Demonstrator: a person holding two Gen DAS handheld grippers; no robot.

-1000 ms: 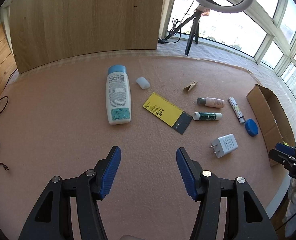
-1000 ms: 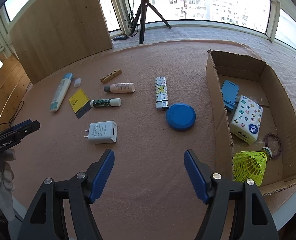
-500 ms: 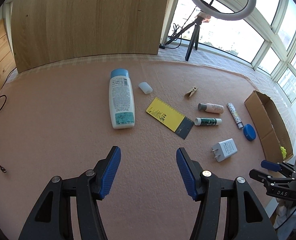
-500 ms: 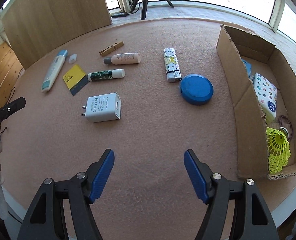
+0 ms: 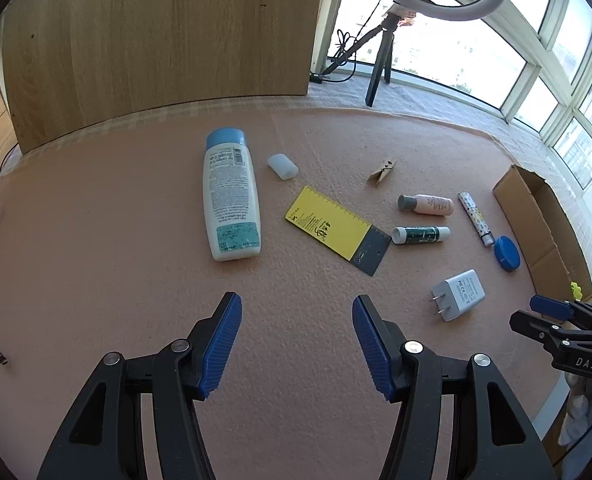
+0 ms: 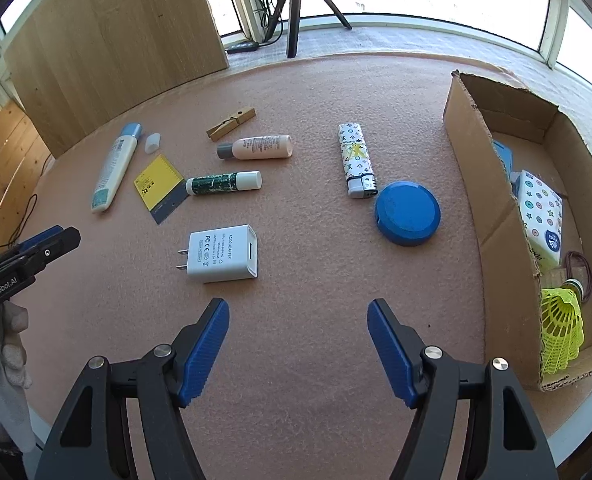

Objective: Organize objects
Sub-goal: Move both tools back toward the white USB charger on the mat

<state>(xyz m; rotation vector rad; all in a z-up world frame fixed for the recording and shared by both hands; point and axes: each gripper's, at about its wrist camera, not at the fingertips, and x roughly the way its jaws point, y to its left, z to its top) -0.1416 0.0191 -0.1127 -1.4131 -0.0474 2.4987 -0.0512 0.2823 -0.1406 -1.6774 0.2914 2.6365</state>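
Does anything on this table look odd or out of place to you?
Mostly loose clutter lying flat, not damage. A small clear cap lies by itself beside the big lotion bottle. The cardboard box has ragged, torn edges. Nothing looks spilled.

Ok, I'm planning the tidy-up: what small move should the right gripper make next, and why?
Probably ease the right gripper forward and down over the white charger: its fingers are open and empty, the charger lies nearest ahead, and the cardboard box stands close by.
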